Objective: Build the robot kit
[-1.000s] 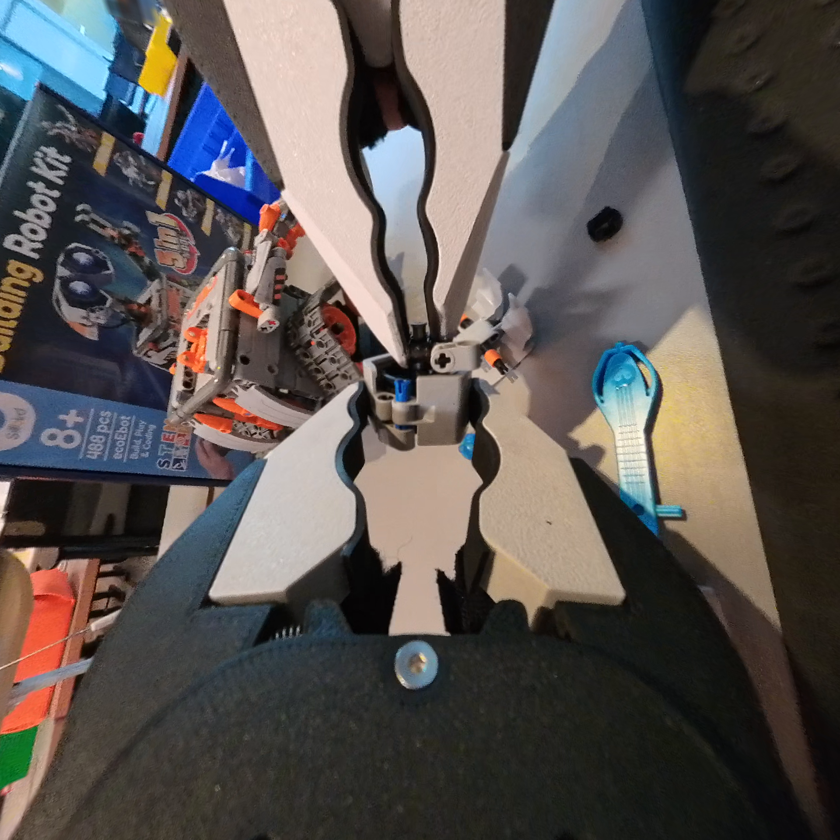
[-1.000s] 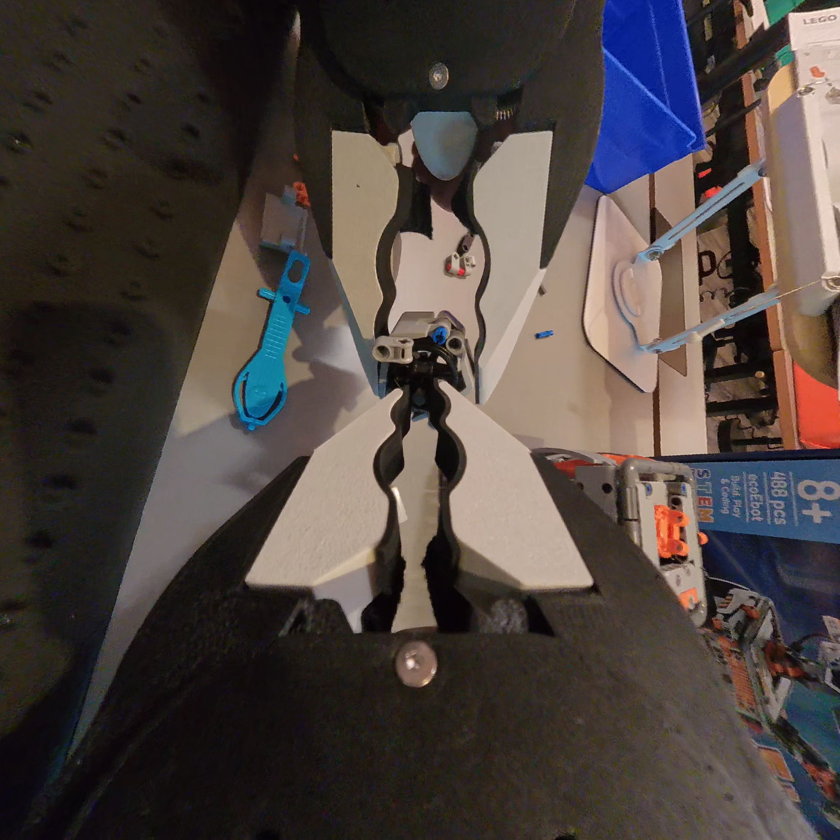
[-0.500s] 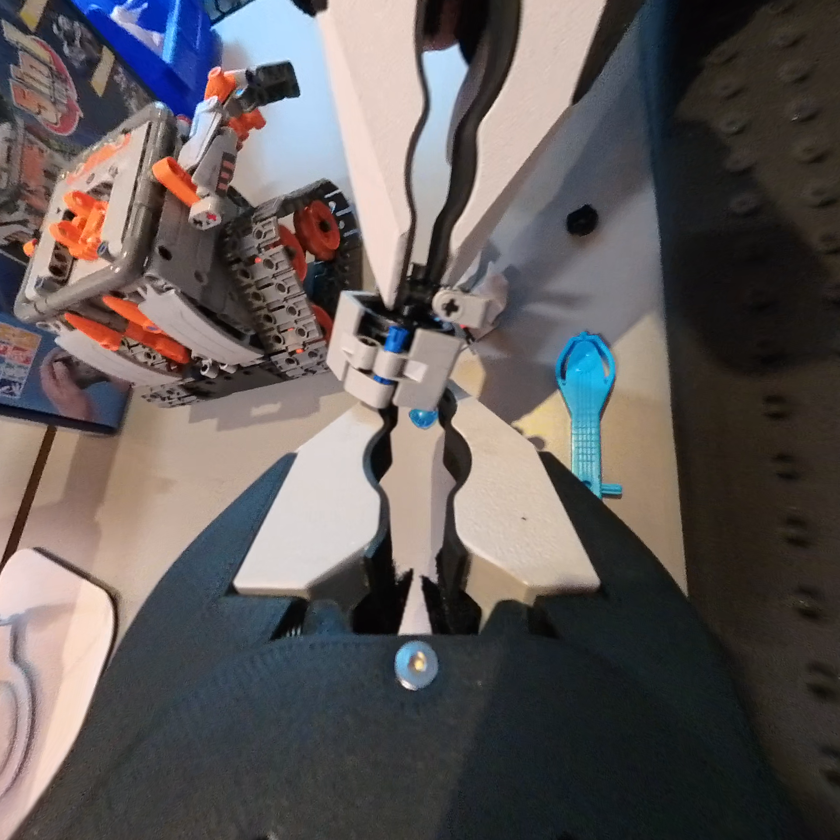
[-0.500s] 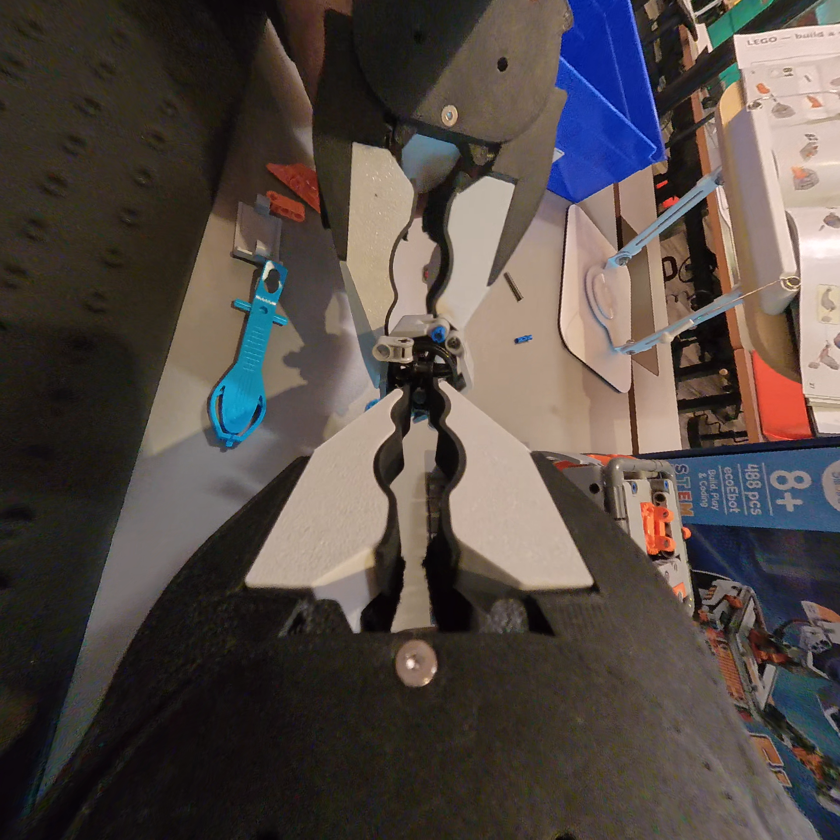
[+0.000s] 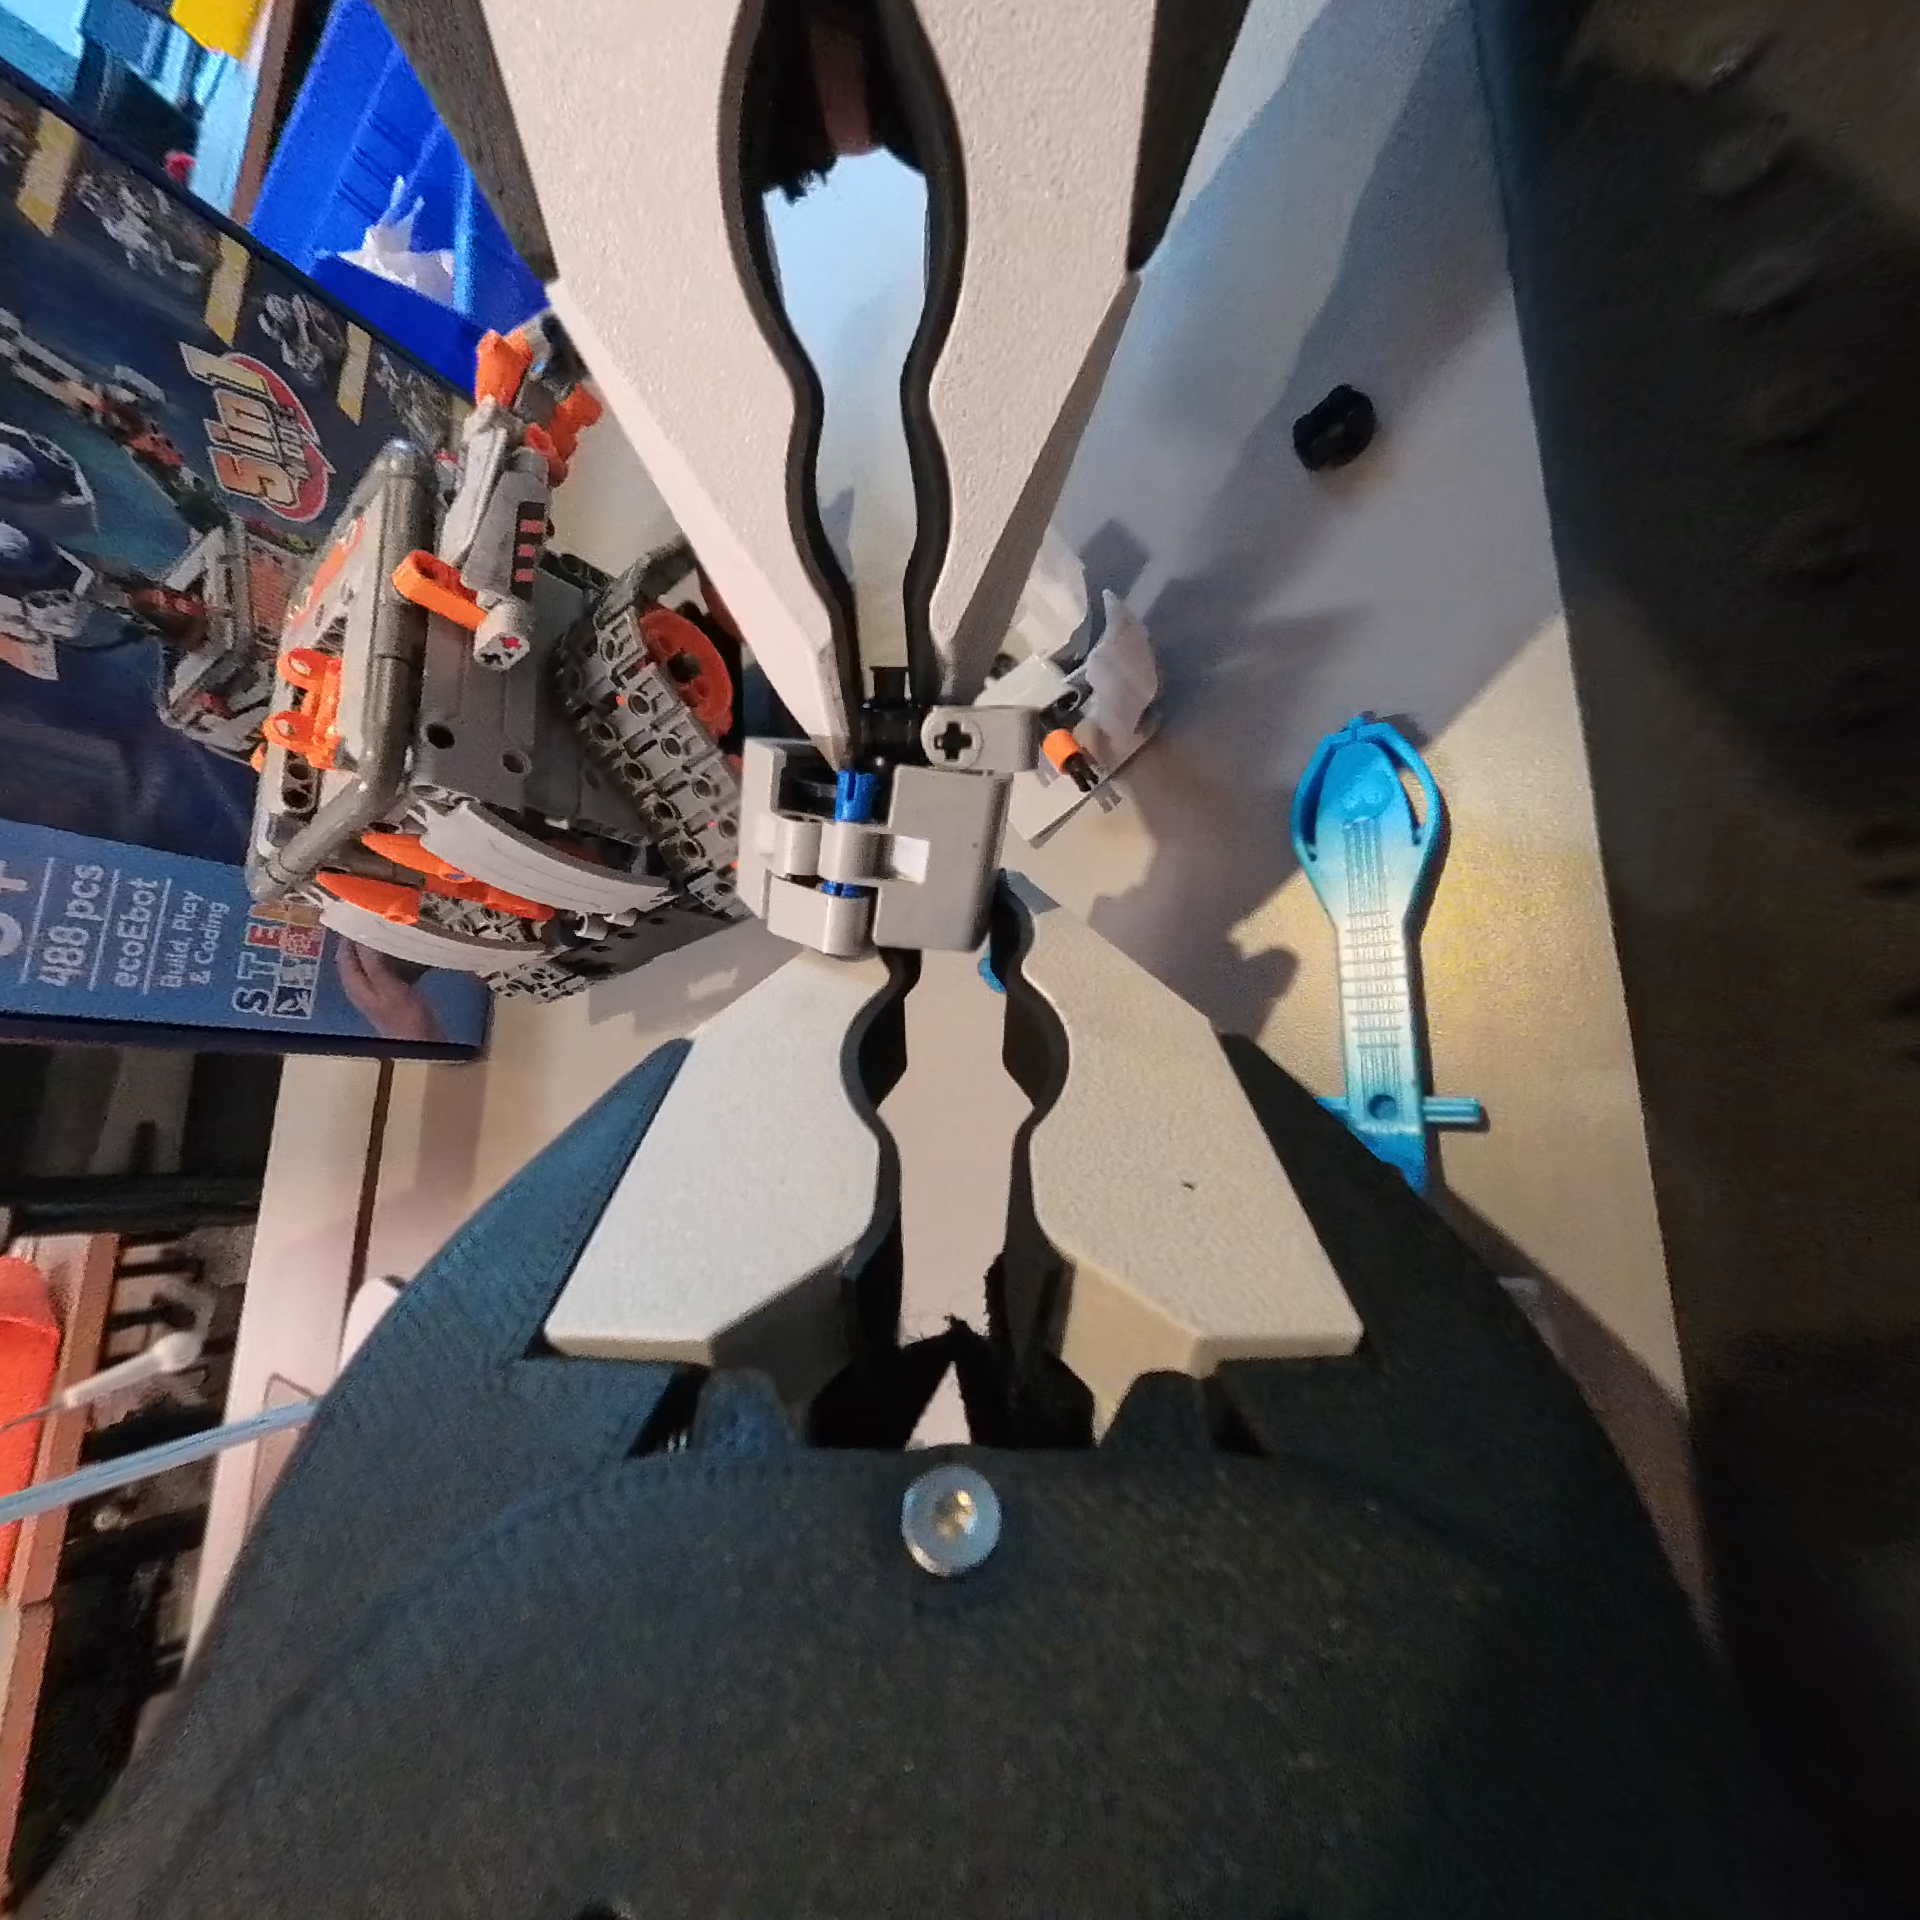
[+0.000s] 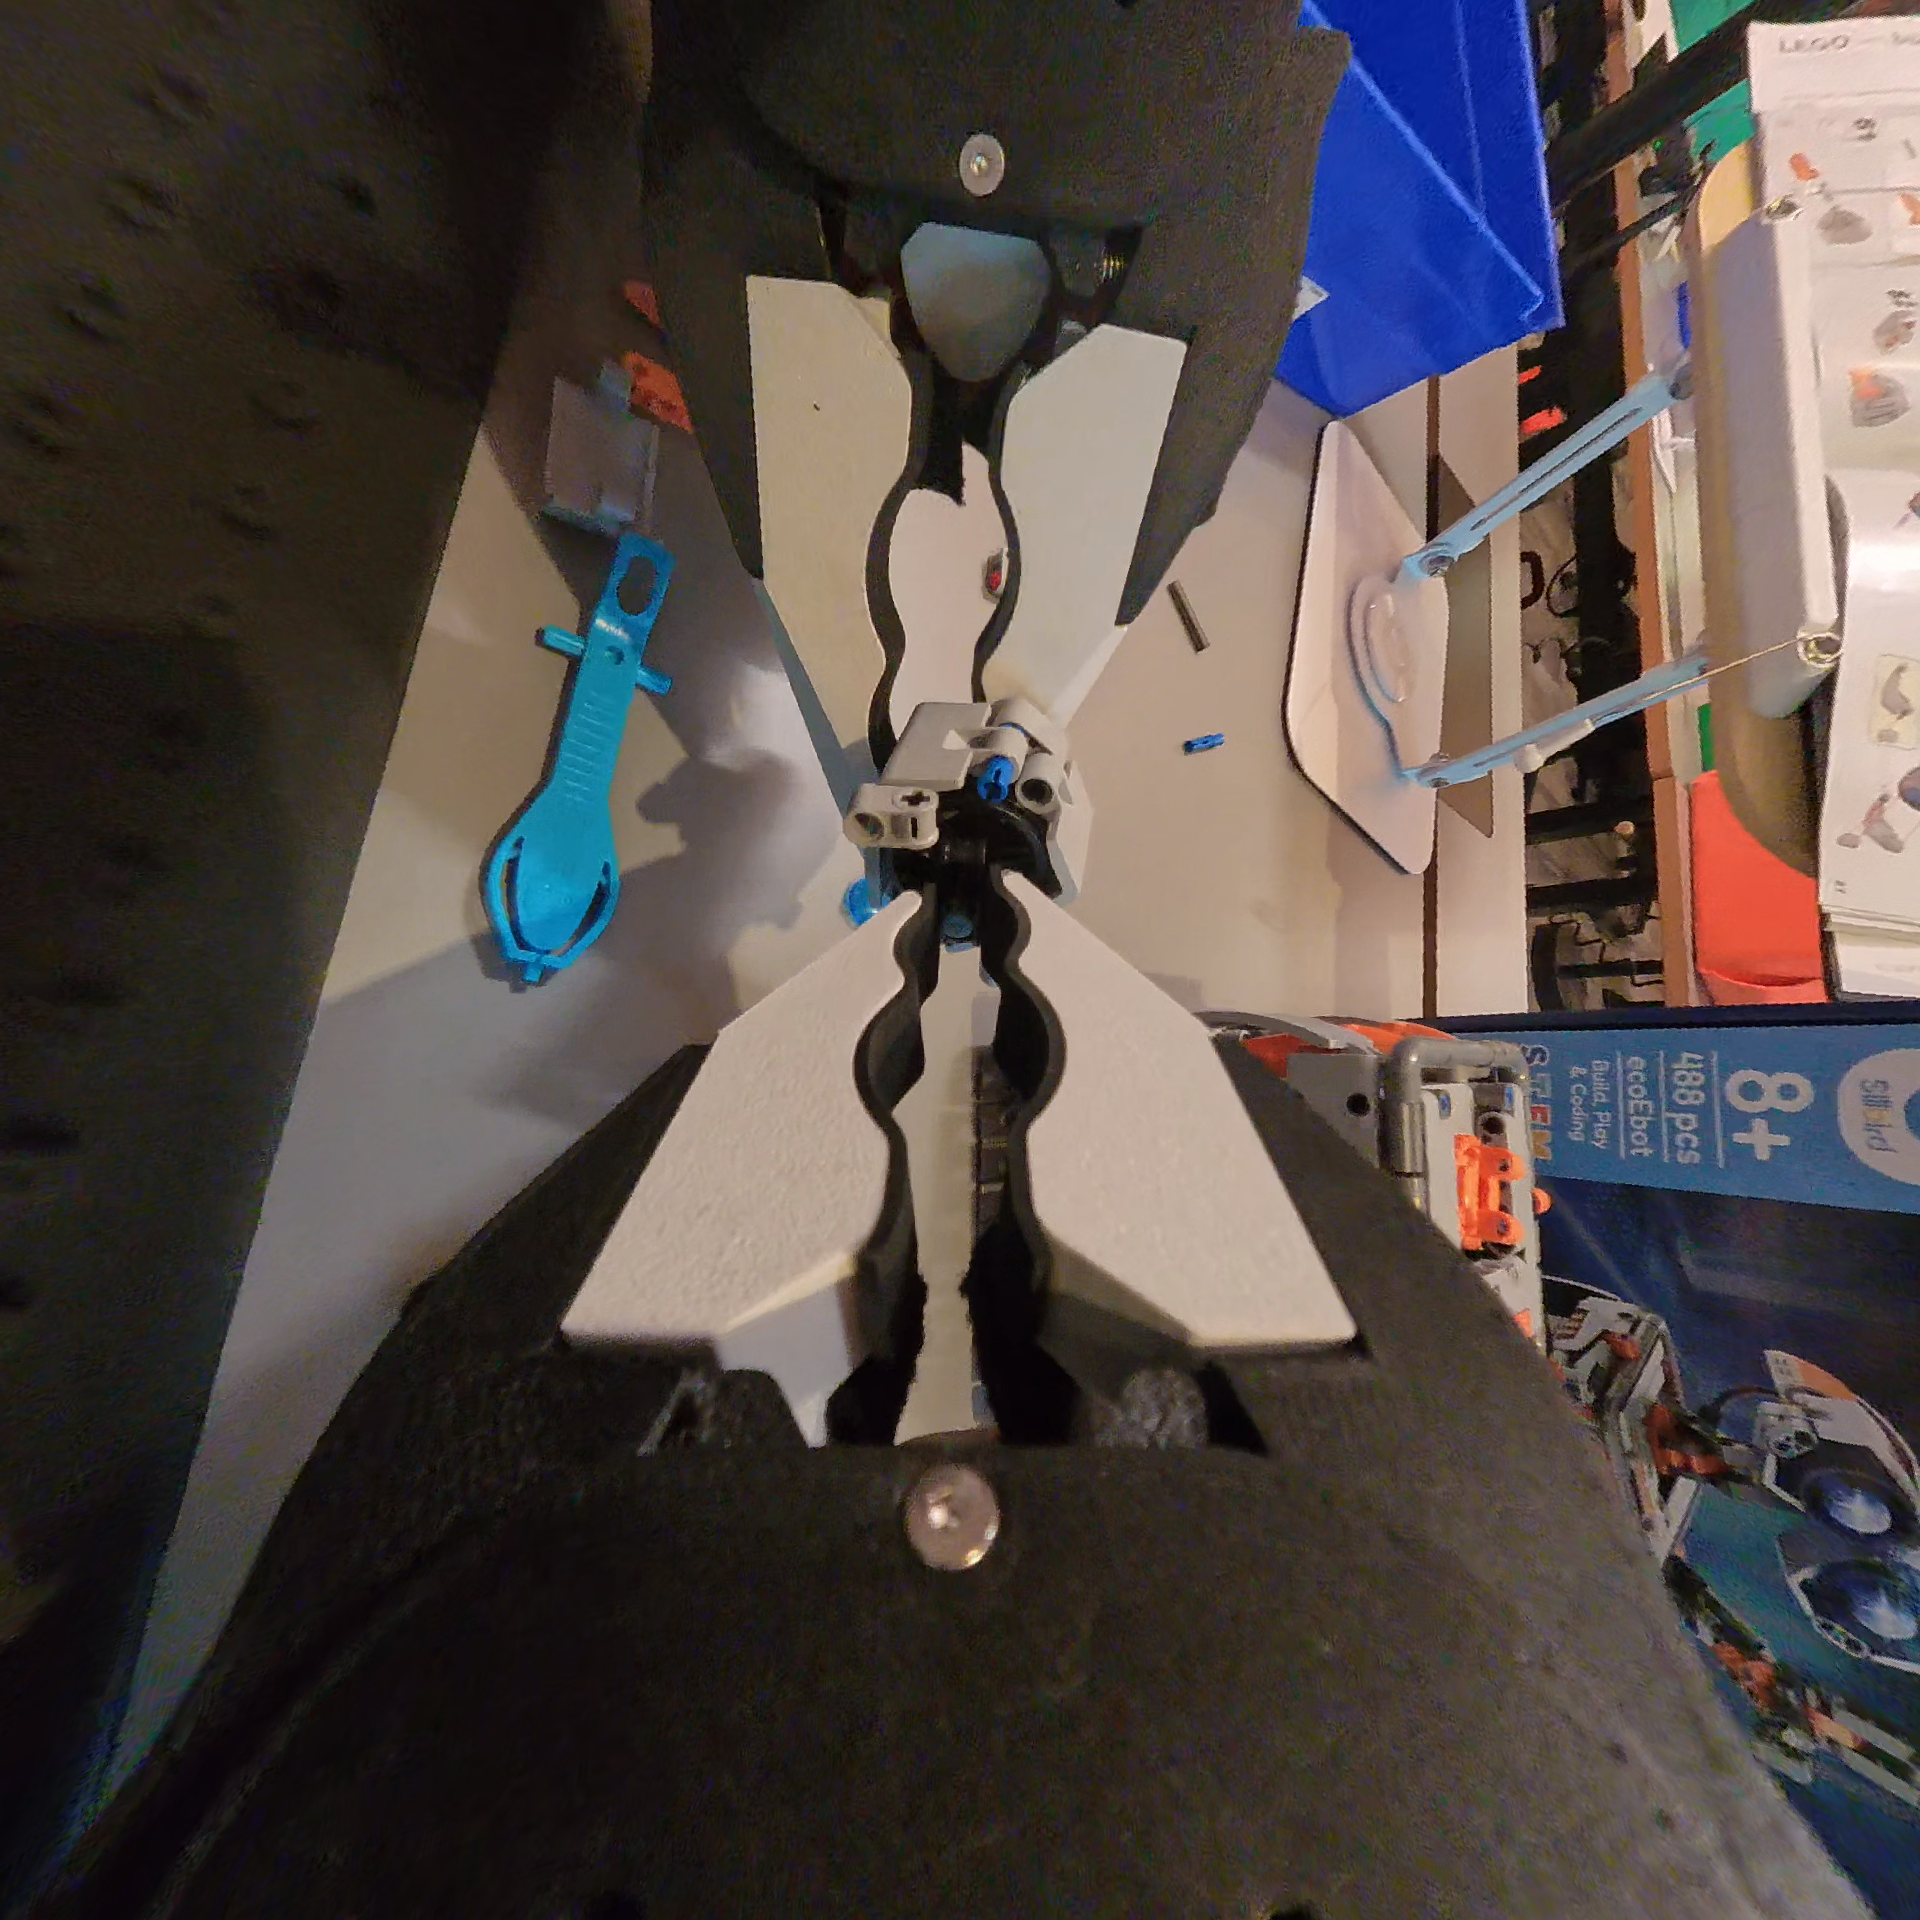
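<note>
A small grey building-brick assembly with a blue pin and black parts point(image 5: 883, 842) is held in the air between the two grippers, which face each other tip to tip. The left gripper point(image 5: 951, 940) is closed to a narrow gap on the near grey end of the assembly; the right gripper point(image 6: 961, 914) is nearly closed on its black end. The assembly thus lies straight ahead of both grippers, with its long axis roughly across the line of the fingers, and both are equally near.

Below, on the white table point(image 5: 1299, 644), a blue plastic brick-separator tool point(image 5: 1366, 914) lies well apart. A grey-and-orange tracked brick robot model point(image 5: 488, 769) stands beside a dark blue printed kit box point(image 5: 135, 582). A blue plastic storage bin point(image 6: 1423, 208) is seen farther off; in the left view something white lies in it, but it cannot be told what.
</note>
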